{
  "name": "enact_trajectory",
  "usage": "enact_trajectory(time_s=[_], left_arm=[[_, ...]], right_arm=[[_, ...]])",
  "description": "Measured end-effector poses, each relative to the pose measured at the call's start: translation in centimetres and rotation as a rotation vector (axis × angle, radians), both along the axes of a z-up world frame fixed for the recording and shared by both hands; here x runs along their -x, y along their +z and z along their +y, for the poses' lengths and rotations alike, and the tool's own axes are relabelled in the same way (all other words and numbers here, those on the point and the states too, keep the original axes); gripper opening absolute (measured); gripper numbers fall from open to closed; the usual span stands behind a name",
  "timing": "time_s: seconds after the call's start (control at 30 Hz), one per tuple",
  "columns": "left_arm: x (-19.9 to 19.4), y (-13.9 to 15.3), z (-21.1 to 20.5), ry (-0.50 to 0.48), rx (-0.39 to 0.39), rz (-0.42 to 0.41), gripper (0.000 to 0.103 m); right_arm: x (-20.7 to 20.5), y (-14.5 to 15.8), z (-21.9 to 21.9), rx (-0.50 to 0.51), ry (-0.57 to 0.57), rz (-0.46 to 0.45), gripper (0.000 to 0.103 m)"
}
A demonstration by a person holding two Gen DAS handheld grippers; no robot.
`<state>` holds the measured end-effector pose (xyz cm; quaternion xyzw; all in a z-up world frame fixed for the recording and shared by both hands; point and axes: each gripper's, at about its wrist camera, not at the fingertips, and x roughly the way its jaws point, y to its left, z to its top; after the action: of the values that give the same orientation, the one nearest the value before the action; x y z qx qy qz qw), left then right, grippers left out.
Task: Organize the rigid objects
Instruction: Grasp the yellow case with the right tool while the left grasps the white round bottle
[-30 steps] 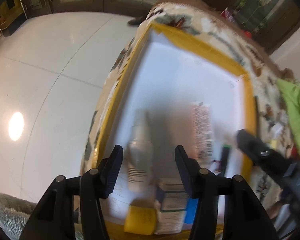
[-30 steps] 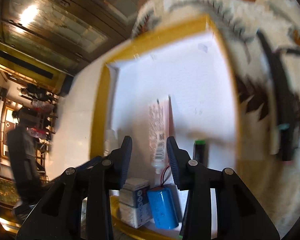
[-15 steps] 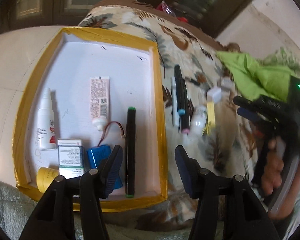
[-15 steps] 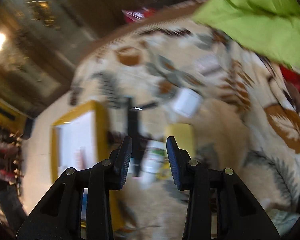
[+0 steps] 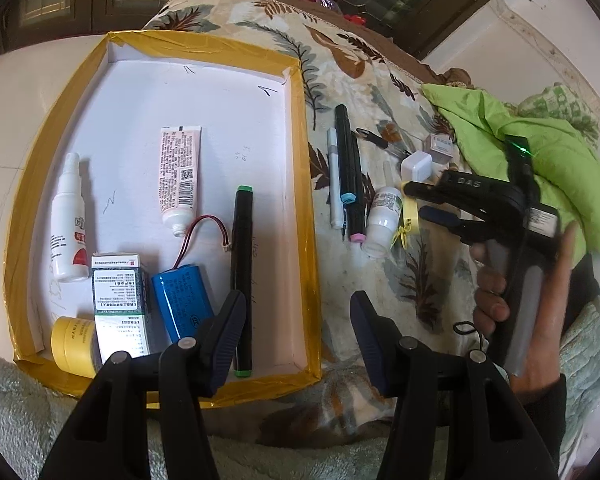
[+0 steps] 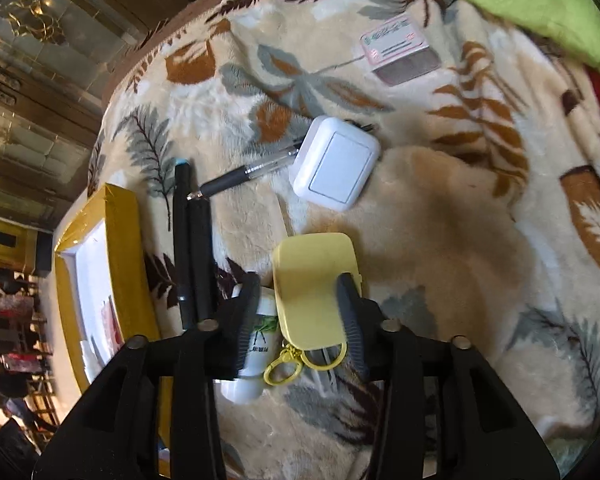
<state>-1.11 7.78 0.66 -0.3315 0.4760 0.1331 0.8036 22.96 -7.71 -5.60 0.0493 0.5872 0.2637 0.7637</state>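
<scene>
A white tray with a yellow taped rim point(image 5: 304, 200) holds a spray bottle point(image 5: 70, 216), a pink tube point(image 5: 178, 176), a black marker point(image 5: 242, 280), a blue battery point(image 5: 182, 300), a medicine box point(image 5: 118, 300) and a yellow jar point(image 5: 74, 340). My left gripper point(image 5: 296, 312) hangs open and empty over the tray's right rim. My right gripper point(image 6: 300, 288) is over the blanket, its jaws opening either side of a flat yellow case point(image 6: 314, 280) with a key clip. Its pads do not press on the case. A white bottle point(image 6: 256, 344) lies beside its left finger.
On the leaf-patterned blanket point(image 6: 440, 240) lie two black markers point(image 6: 192, 256), a clear pen point(image 6: 240, 176), a white square case point(image 6: 336, 160) and a small pink-labelled box point(image 6: 400, 52). A green cloth point(image 5: 540, 152) is bunched at the far right. A hand point(image 5: 496, 292) holds the right gripper.
Both views swung from the tray toward the blanket. My right gripper left the tray, came over the yellow case and spread its jaws wider. The left gripper stayed open.
</scene>
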Motion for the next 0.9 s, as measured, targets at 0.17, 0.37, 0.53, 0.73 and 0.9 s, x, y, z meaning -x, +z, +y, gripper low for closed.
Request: enact_trajectory(time_s=[0.17, 0.37, 0.53, 0.73, 0.9], left_arm=[[0.0, 0.0, 0.2, 0.007, 0.002, -0.002, 0.055], [0.0, -0.3, 0.1, -0.003, -0.021, 0.01, 0.055], [-0.3, -0.5, -0.5, -0.028, -0.051, 0.022, 0.055], [-2.6, 0.5, -2.8, -0.118, -0.143, 0.037, 0.055], [-7.6, 0.4, -5.3, -0.2, -0.216, 0.06, 0.055]], right_arm=[[-1.2, -2.2, -0.5, 0.074, -0.037, 0.034, 0.053], [-1.2, -2.2, -1.5, 0.019, -0.084, 0.127, 0.048], [-0.4, 0.2, -1.9, -0.033, -0.101, 0.106, 0.048], [2.0, 6.3, -3.8, -0.184, -0.092, -0.026, 0.048], [2.6, 9.2, -5.9, -0.295, -0.101, -0.111, 0.048]])
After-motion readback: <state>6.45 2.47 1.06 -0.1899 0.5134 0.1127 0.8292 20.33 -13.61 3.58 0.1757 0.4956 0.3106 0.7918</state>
